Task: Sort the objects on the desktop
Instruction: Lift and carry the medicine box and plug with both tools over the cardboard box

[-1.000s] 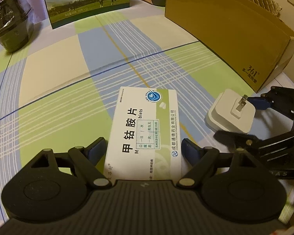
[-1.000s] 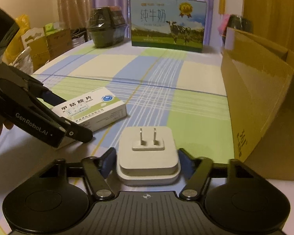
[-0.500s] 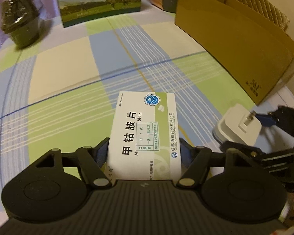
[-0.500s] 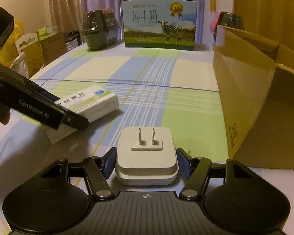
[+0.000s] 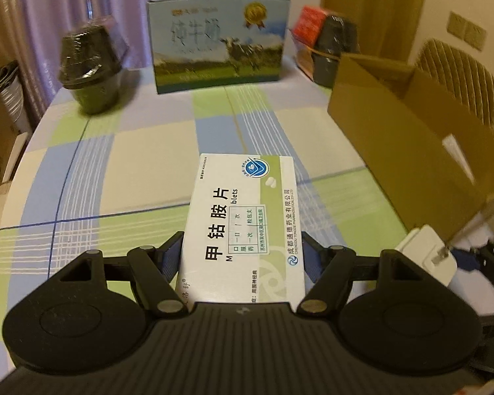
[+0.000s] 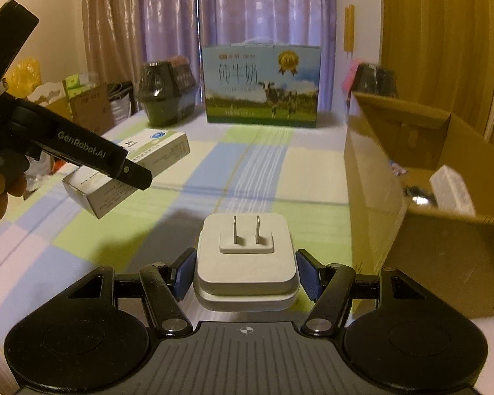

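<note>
The left gripper [image 5: 242,256] is clamping a white pill box [image 5: 243,223] by its long sides and holding it in the air above the checked tablecloth [image 5: 131,164], left of the open carton [image 5: 411,151]. The right gripper [image 6: 245,275] is pinching a white charger [image 6: 246,256], prongs pointing up, and holding it clear of the cloth just beside the carton's near wall. A milk box [image 6: 261,85] is standing at the table's far end.
</note>
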Action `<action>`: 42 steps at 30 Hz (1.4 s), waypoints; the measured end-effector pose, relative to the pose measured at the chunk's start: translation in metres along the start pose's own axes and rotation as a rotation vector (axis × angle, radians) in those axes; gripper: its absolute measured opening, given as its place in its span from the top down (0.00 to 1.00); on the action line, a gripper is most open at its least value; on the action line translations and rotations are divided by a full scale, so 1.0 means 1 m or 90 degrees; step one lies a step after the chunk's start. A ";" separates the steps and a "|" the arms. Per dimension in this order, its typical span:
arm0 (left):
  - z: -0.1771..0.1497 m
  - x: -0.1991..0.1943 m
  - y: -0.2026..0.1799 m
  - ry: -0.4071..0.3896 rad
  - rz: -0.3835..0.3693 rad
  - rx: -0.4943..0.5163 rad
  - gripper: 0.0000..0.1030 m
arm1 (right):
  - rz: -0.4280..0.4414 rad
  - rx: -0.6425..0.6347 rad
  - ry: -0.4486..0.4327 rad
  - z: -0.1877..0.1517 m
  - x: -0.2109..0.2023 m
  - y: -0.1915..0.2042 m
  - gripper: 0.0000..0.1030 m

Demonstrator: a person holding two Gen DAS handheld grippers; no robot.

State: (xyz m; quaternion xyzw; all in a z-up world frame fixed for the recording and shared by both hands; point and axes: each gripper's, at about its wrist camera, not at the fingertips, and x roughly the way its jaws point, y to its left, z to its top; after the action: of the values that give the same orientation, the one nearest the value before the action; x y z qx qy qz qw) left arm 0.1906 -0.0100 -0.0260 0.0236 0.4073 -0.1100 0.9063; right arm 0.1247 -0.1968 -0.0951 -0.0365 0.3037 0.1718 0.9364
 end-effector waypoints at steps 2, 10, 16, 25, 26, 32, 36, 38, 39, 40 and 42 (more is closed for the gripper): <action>0.005 -0.005 -0.001 -0.006 -0.002 -0.013 0.35 | -0.002 -0.004 -0.009 0.006 -0.005 0.000 0.40; 0.005 -0.018 -0.015 -0.013 -0.007 -0.012 0.35 | -0.005 -0.011 -0.037 0.023 -0.023 0.000 0.40; 0.004 -0.025 -0.019 -0.021 -0.010 -0.017 0.35 | -0.009 -0.007 -0.047 0.030 -0.032 -0.003 0.40; 0.010 -0.036 -0.040 -0.059 -0.031 0.008 0.35 | -0.024 -0.006 -0.074 0.044 -0.051 -0.014 0.40; 0.011 -0.037 -0.042 -0.063 -0.033 0.009 0.35 | -0.027 -0.006 -0.076 0.046 -0.053 -0.016 0.40; 0.012 -0.043 -0.052 -0.075 -0.038 0.014 0.35 | -0.043 -0.002 -0.088 0.054 -0.066 -0.032 0.40; 0.011 -0.047 -0.055 -0.084 -0.041 0.017 0.35 | -0.056 0.008 -0.090 0.059 -0.076 -0.044 0.40; 0.010 -0.049 -0.058 -0.087 -0.041 0.027 0.35 | -0.060 0.014 -0.087 0.063 -0.082 -0.050 0.40; 0.010 -0.049 -0.059 -0.087 -0.042 0.028 0.35 | -0.062 0.015 -0.085 0.065 -0.086 -0.053 0.40; 0.011 -0.050 -0.060 -0.088 -0.044 0.030 0.35 | -0.062 0.017 -0.080 0.069 -0.088 -0.056 0.40; 0.014 -0.054 -0.063 -0.093 -0.051 0.032 0.35 | -0.063 0.026 -0.067 0.078 -0.092 -0.064 0.40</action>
State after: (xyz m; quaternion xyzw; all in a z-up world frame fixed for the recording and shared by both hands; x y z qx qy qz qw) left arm 0.1521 -0.0631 0.0264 0.0218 0.3377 -0.1576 0.9277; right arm 0.1204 -0.2715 0.0192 -0.0234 0.2551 0.1207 0.9591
